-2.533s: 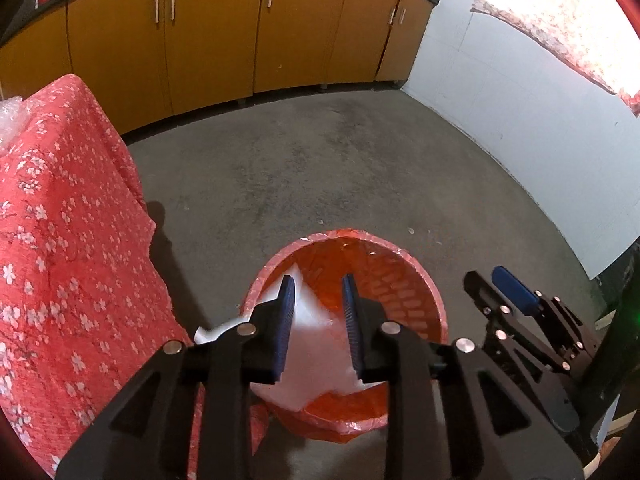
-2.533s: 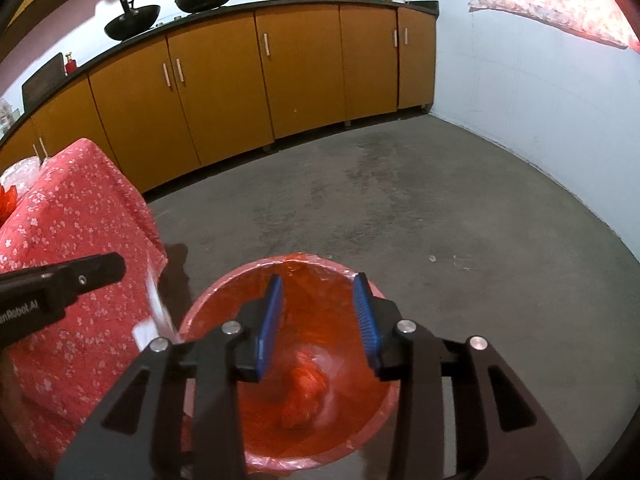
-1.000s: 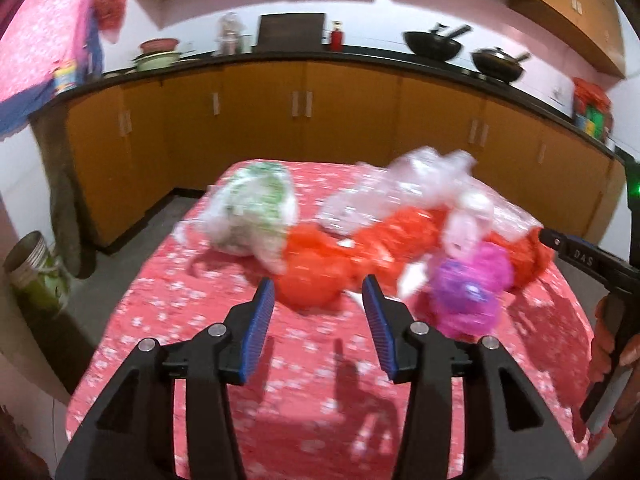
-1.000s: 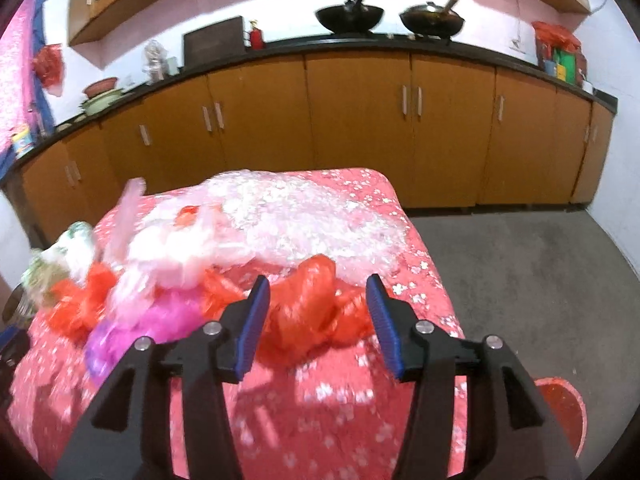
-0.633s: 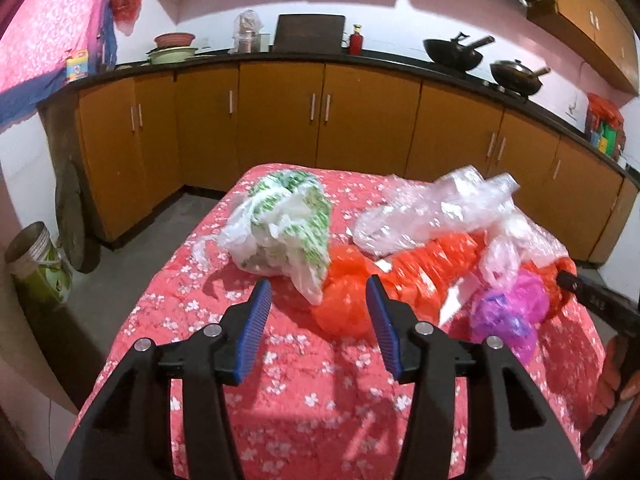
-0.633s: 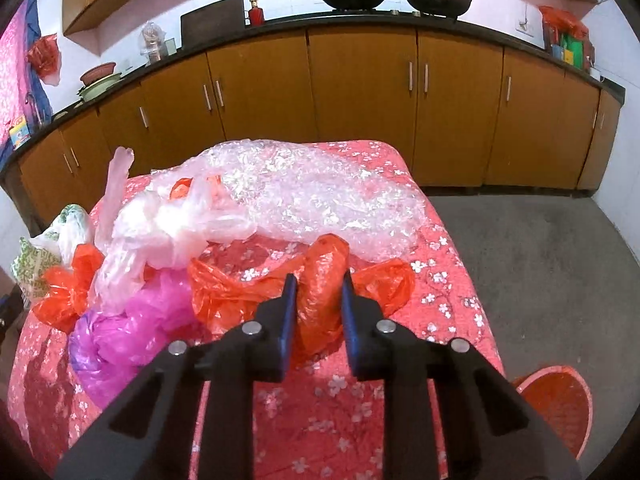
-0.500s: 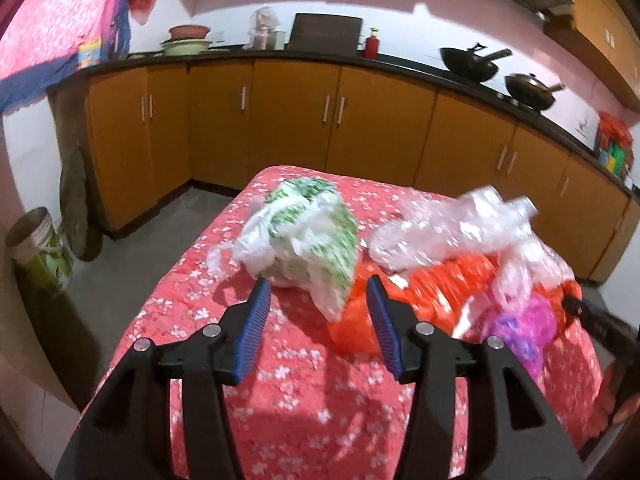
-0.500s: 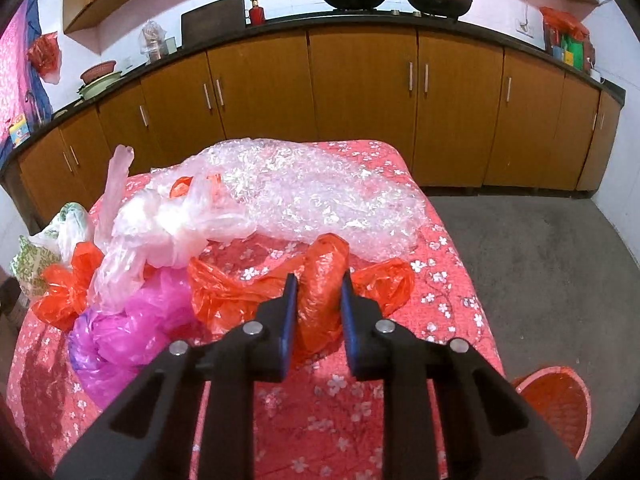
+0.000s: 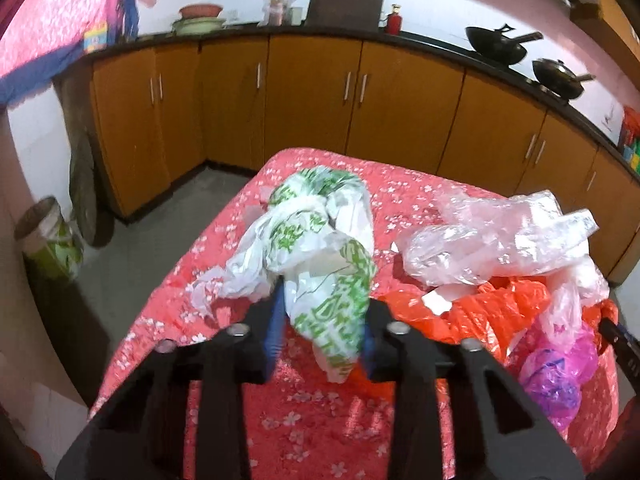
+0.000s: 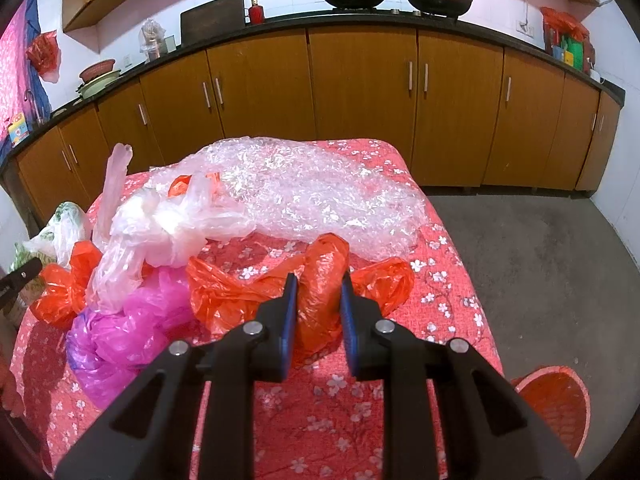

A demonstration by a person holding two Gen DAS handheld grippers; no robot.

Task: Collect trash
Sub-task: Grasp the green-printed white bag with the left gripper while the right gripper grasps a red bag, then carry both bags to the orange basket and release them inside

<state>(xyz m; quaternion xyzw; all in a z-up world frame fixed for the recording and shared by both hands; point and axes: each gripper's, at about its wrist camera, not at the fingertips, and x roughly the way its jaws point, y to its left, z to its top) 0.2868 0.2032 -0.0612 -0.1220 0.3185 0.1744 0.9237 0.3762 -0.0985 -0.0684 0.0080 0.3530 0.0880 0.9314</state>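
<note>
On the table with the red flowered cloth [image 9: 320, 420] lies a crumpled green-and-white plastic bag [image 9: 316, 232]. My left gripper [image 9: 322, 328] is closing, and its blue pads squeeze the bag's lower end. In the right wrist view an orange plastic bag [image 10: 240, 292] lies at the near middle of the cloth [image 10: 360, 420]. My right gripper [image 10: 316, 300] is shut on a raised fold of it. More trash lies around: bubble wrap [image 10: 320, 196], a whitish bag [image 10: 160, 224], a magenta bag [image 10: 132, 328] and clear bags [image 9: 500, 236].
A red basket lined with an orange bag [image 10: 556, 404] stands on the grey floor right of the table. Brown cabinets [image 10: 360, 92] run along the back wall. A tin bucket [image 9: 48, 236] stands on the floor at the left.
My left gripper moved left from the orange bag to the green-and-white bag and closed on it. My right gripper closed on the orange bag and has stayed in place.
</note>
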